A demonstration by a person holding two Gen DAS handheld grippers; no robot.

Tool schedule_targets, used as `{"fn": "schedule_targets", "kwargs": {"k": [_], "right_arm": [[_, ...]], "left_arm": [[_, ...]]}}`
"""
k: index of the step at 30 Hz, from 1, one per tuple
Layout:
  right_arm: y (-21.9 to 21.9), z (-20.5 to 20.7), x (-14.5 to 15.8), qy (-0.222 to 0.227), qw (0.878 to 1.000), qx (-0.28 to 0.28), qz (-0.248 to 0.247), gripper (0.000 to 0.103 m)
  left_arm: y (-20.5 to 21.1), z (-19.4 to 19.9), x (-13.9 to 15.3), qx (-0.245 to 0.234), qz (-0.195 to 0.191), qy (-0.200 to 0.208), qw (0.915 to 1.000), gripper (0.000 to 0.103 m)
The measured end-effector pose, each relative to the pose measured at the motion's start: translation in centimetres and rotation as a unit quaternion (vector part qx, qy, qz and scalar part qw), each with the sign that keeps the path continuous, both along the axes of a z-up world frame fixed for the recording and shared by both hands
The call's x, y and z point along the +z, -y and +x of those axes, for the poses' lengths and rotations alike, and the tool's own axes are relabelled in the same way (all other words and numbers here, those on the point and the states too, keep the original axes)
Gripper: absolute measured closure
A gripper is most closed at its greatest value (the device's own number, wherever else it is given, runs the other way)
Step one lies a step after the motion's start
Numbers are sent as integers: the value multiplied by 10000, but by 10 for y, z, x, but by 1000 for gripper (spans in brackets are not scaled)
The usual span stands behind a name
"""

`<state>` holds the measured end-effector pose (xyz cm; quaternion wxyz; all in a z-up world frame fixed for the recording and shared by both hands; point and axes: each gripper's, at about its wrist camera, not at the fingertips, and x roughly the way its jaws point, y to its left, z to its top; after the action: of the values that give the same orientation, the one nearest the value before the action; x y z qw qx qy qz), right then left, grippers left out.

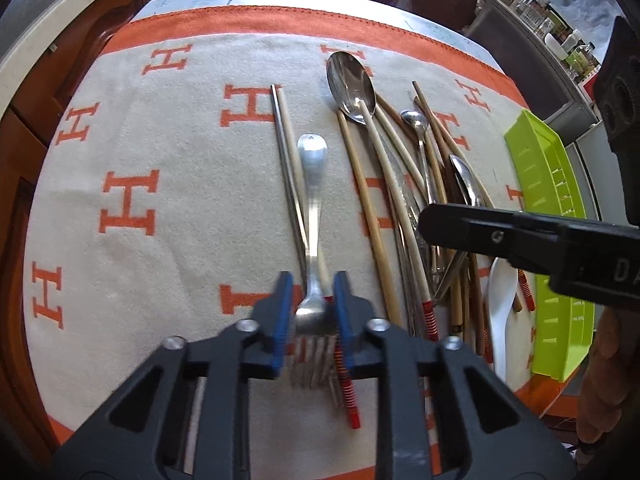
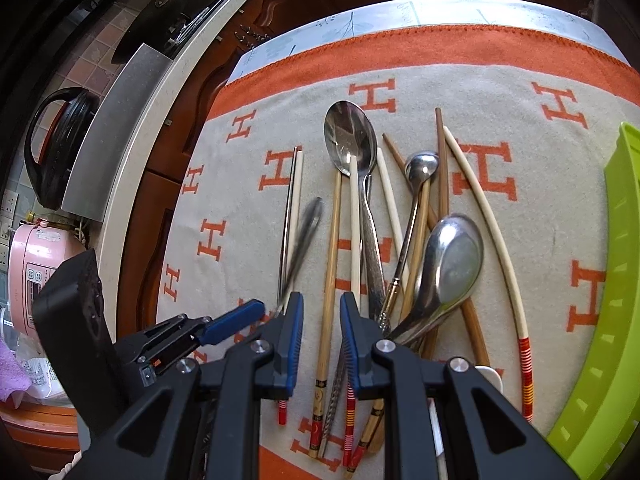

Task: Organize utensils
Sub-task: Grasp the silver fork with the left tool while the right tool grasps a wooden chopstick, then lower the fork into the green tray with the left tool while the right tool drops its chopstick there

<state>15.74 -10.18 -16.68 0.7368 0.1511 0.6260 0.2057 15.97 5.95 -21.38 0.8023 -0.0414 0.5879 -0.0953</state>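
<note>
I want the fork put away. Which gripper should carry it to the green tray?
Probably the left gripper: its fingers already sit either side of the fork. The right gripper is open and empty above the chopsticks, though nearer the green tray.

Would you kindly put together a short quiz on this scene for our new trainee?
1. True or false: the left hand-held gripper is closed on a fork.
2. Which colour is the tray at the right edge of the cloth? A red, B green, C white.
3. Fill in: the cloth bears one repeated orange letter, ___.

Key: 1 true; 2 B; 3 H.
</note>
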Motion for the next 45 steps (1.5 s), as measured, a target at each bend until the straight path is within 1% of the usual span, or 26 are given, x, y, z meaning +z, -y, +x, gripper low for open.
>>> {"fn": "schedule_targets", "kwargs": {"k": [1,6,7,8,10,14,15,17,18,20,24,28,34,39,45], "right_arm": [[-1,0,-2,-22,10000,9,-13,85],[-3,2,-9,-102,9999,-35,-129,85],[-4,3,-10,-113,9998,-48,-159,85],[-4,4,-12,-121,9997,-47,-184,85],[-6,6,-15,-139,9996,-46,-259,85],[-11,9,-24,-186,9987,-29,-476,85],[-13,9,-26,-188,9983,-5,-554,86],[-18,9,-32,-210,9971,59,-726,92],[-19,7,-31,-92,9966,38,-822,98],[-21,6,-30,-23,9962,42,-874,98],[-15,1,-25,9,9979,-131,-632,98],[-4,-8,-8,117,9992,-248,-302,98],[20,-25,16,174,9987,-427,211,98],[46,-41,34,230,9971,-582,429,98],[85,-63,47,361,9955,-781,406,98]], "left_arm": [[0,-1,1,28,60,7,10000,88],[-12,-6,4,158,52,-26,9999,89],[-14,-6,6,184,45,-4,9998,99],[-17,-7,7,223,-2,-13,9997,102],[-24,-9,10,284,-126,-17,9995,103],[-35,-15,12,387,-120,0,9992,103],[-37,-15,12,409,-139,-18,9991,103],[-40,-16,12,454,-188,-33,9988,103],[-42,-17,13,479,-200,-29,9987,103],[-45,-19,13,517,-227,-19,9984,103],[-50,-21,15,655,-301,-50,9974,103],[-51,-26,22,713,-399,-12,9967,103],[-40,-37,46,719,-460,181,9962,103],[-21,-48,73,657,-472,387,9960,103],[24,-59,106,391,-514,633,9959,103]]}}
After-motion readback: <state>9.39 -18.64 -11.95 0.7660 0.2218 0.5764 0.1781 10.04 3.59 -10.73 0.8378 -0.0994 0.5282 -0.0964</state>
